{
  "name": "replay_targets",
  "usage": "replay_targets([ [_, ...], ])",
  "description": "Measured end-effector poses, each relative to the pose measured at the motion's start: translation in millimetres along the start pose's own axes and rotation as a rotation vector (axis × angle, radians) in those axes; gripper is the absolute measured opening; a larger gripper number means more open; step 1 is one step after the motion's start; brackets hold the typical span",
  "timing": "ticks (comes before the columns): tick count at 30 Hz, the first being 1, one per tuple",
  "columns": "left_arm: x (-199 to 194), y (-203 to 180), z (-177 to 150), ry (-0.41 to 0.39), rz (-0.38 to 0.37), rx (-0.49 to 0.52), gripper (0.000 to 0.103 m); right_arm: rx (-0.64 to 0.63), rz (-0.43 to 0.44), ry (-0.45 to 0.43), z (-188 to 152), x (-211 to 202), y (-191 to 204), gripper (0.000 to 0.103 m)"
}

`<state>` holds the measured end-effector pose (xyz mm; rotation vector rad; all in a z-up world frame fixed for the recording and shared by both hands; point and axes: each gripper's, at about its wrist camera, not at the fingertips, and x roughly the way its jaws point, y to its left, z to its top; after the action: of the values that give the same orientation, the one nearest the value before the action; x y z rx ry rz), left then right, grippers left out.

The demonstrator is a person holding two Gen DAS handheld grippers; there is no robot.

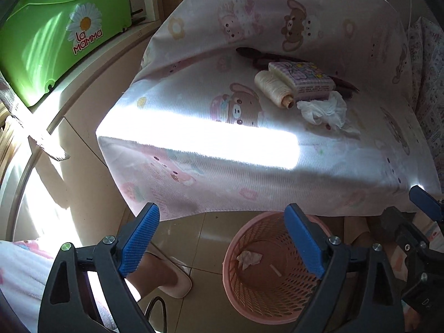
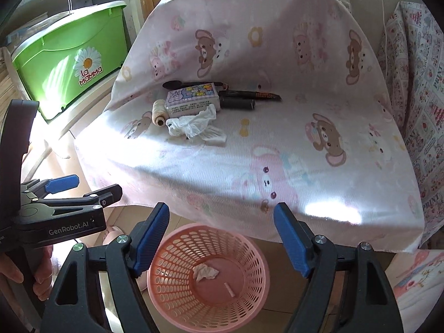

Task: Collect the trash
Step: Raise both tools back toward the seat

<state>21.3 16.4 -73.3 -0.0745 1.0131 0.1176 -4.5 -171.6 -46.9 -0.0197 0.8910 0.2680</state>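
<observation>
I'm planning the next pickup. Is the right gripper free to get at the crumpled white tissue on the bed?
Probably yes. The right gripper is open and empty, and the tissue lies exposed on the sheet. Only the thread spool and tissue pack crowd its far side.

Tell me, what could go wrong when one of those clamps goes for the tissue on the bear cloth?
Two risks, I think. The crumpled white tissue touches the cream thread spool and the lilac checked packet, so a wide grab may drag those along. The perforated pink plastic basket stands on the floor below the cloth's edge, so a release by the open right gripper off-centre could miss it.
</observation>
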Motion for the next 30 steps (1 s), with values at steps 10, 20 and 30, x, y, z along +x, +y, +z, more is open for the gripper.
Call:
replay_targets([
  [10, -17.4, 4.1, 6.9, -0.032, -0.006, -0.043, 0.102, 0.005, -0.027, -0.057, 12.3, -5.7, -8.3, 0.085],
  [20, -88.9, 6.6, 66.4, -0.339, 0.080, -0.016, 0.102, -0.079, -0.076, -0.153, 64.5, -23.7, -31.1, 0.090],
  [30, -77.9, -15.5, 94.8, -0.306, 0.012, 0.103, 0.102, -0.106, -0.017, -0.175, 103.9, -22.8, -43.9, 0.084],
])
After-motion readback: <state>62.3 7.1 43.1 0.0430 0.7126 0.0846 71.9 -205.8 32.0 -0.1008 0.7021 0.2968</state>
